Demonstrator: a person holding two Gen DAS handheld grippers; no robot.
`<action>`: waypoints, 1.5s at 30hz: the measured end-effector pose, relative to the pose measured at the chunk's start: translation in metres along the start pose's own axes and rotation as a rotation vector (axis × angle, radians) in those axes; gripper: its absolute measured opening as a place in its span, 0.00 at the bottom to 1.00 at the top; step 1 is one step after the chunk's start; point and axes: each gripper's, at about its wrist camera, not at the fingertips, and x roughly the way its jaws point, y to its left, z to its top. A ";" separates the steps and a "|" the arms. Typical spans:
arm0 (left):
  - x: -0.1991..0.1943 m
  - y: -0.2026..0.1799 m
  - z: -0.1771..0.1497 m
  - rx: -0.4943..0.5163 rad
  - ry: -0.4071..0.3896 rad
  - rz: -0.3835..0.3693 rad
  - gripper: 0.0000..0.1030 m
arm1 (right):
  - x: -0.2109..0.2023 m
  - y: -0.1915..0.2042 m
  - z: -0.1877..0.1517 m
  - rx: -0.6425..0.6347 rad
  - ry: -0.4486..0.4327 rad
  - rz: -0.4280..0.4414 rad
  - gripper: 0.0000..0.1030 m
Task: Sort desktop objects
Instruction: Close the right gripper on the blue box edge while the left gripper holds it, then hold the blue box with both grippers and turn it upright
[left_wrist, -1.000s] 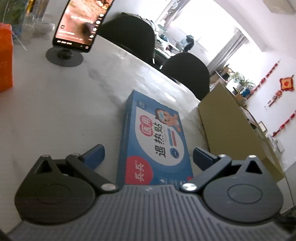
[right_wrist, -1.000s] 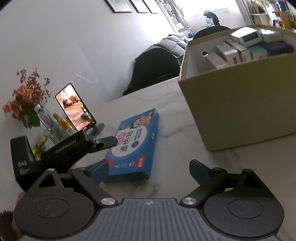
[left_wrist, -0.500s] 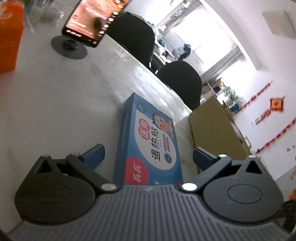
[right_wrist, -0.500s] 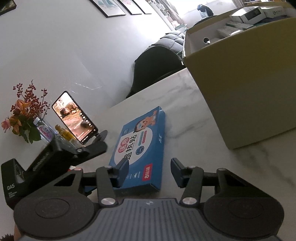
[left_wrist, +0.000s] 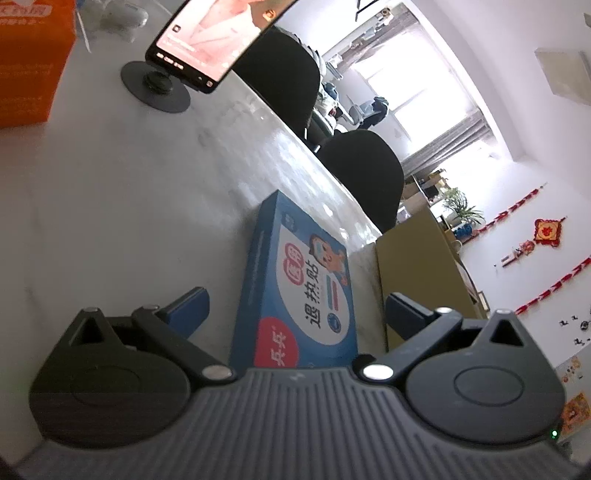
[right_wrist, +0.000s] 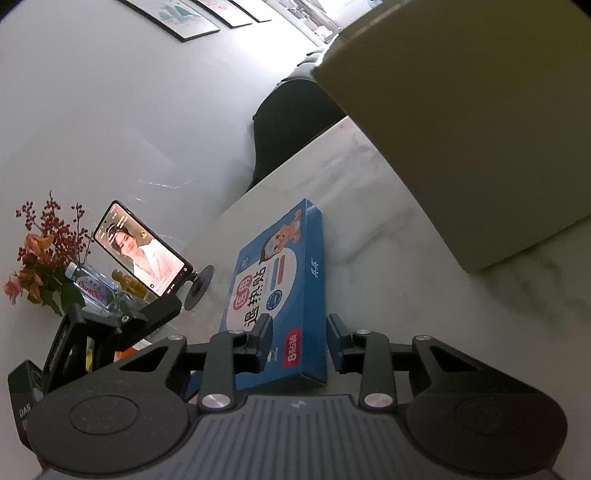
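A flat blue medicine box (left_wrist: 295, 295) with a cartoon figure and red labels lies on the white marble table (left_wrist: 110, 206). My left gripper (left_wrist: 295, 301) is open, its two blue fingers well apart on either side of the box's near end without touching it. In the right wrist view the same blue box (right_wrist: 280, 280) has its near right corner between the fingers of my right gripper (right_wrist: 300, 325). Those jaws are closing: the left fingertip overlaps the top face and the right fingertip sits just beside the box's side edge. The left gripper's black body (right_wrist: 122, 325) shows at the left.
A large cardboard box (right_wrist: 461, 129) stands close on the right of the blue box, seen also as the cardboard box (left_wrist: 417, 273). A phone on a round stand (left_wrist: 207, 40), an orange carton (left_wrist: 29, 62), flowers (right_wrist: 40, 254) and a water bottle (right_wrist: 88, 284) stand farther back. Black chairs (left_wrist: 362, 173) line the table's far edge.
My right gripper's jaws have narrowed from wide open to close around the box's near corner, and it came nearer and lower while rolling. The left gripper rolled slightly and stayed open.
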 end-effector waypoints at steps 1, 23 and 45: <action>0.001 -0.001 0.000 0.000 0.007 -0.003 1.00 | 0.001 0.000 0.001 0.004 0.003 0.001 0.32; -0.010 -0.017 -0.025 0.057 0.085 0.032 0.96 | -0.019 0.002 -0.007 -0.006 0.050 -0.034 0.24; -0.027 -0.014 -0.043 0.108 0.108 0.003 0.96 | -0.062 0.003 -0.044 -0.037 0.059 -0.041 0.24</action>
